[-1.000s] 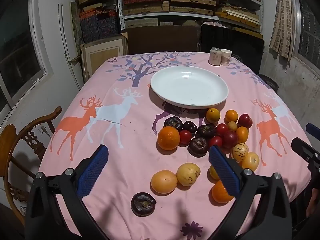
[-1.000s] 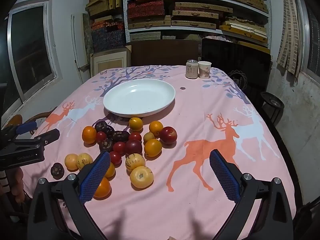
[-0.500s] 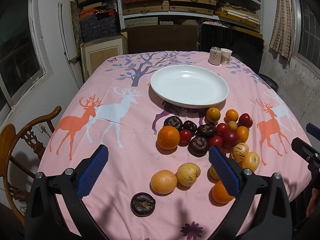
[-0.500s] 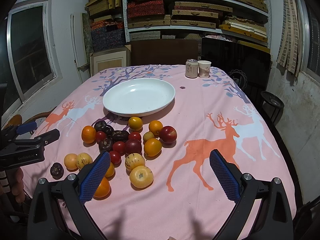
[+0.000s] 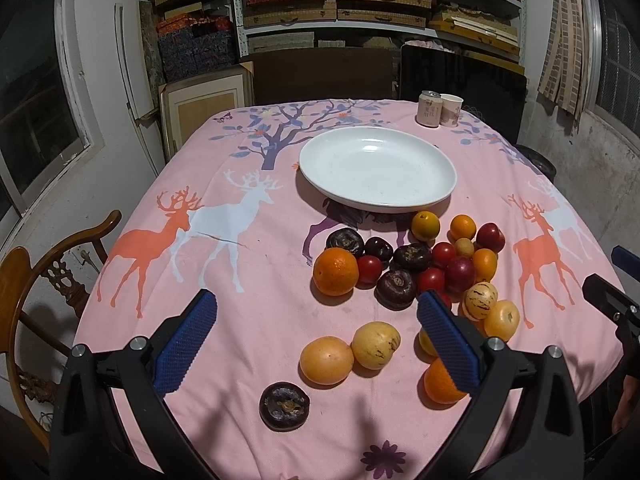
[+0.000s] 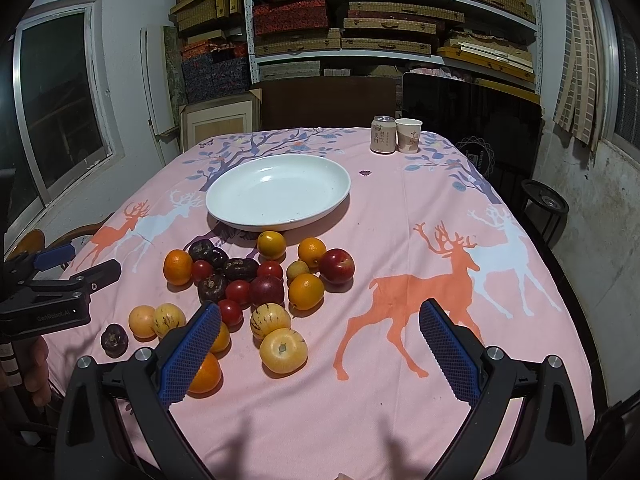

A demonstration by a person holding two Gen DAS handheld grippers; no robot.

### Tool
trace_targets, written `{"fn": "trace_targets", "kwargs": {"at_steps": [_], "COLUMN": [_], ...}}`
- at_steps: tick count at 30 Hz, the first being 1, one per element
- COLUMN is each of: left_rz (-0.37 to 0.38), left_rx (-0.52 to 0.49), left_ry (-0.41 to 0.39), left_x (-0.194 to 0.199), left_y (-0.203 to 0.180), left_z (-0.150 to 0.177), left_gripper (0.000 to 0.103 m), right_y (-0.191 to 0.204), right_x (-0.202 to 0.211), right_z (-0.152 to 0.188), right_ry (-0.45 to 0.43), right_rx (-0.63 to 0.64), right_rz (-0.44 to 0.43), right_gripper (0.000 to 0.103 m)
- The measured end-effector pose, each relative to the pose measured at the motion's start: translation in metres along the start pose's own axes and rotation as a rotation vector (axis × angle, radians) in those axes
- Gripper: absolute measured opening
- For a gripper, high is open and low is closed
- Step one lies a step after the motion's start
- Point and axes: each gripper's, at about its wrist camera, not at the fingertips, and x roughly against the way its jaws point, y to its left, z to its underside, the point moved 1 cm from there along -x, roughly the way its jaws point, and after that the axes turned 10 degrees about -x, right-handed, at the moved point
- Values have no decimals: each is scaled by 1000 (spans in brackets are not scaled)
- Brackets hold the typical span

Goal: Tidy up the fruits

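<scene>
Barely anything changed over the last 1 s: the right gripper [image 6: 316, 344] crept a touch toward the fruit pile [image 6: 256, 280], so it sits slightly lower in its view (left view looks basically identical).

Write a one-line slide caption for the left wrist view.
Open left gripper above a pink deer-print tablecloth, mixed fruit heaped before an empty white plate.
</scene>
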Motion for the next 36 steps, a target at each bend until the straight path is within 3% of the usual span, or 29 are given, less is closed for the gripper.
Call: {"fn": "trace_targets", "kwargs": {"at_steps": [36], "left_rz": [2], "left_rx": [0], "left_ry": [7], "left_x": [-2], "left_y": [-1], "left_z": [2], "left_gripper": [99], "right_y": [4], "right_x": [-3], "right_z": [13], "right_ry": [6], "right_rx": [4], "right_rz": [-15], "right_gripper": [99]}}
